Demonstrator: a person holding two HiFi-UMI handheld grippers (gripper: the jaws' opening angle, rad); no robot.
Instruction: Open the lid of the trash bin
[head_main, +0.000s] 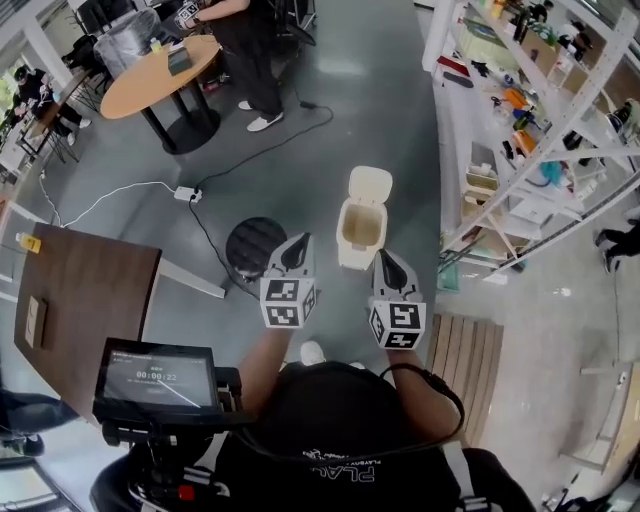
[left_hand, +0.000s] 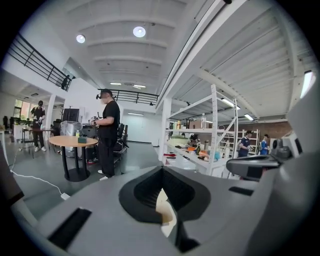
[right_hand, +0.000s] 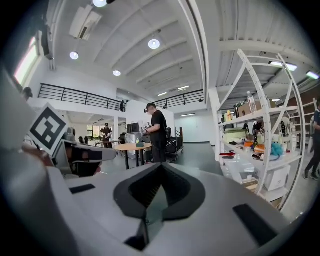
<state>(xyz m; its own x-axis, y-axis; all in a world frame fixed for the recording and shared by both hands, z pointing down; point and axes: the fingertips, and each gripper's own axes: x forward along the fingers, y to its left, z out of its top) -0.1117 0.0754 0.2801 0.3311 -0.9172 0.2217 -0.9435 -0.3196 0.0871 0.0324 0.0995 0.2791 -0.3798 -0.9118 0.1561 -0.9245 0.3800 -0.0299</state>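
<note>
A small cream trash bin (head_main: 360, 228) stands on the grey floor in the head view, its lid (head_main: 370, 185) tipped up and back so the inside shows. My left gripper (head_main: 297, 252) hangs just left of the bin, and my right gripper (head_main: 388, 266) just below and right of it; neither touches it. Both point forward with jaws together and nothing held. In the left gripper view the left gripper (left_hand: 162, 172) is shut, with a sliver of the cream bin (left_hand: 164, 212) showing through the slit. The right gripper (right_hand: 159, 170) is likewise shut in the right gripper view.
A black round stool (head_main: 254, 245) sits left of the bin. White shelving (head_main: 520, 130) with clutter lines the right side, with a wooden pallet (head_main: 465, 355) below it. A brown table (head_main: 85, 300) is at the left. A cable and power strip (head_main: 187, 193) cross the floor. A person (head_main: 245, 50) stands by a round table (head_main: 160, 75).
</note>
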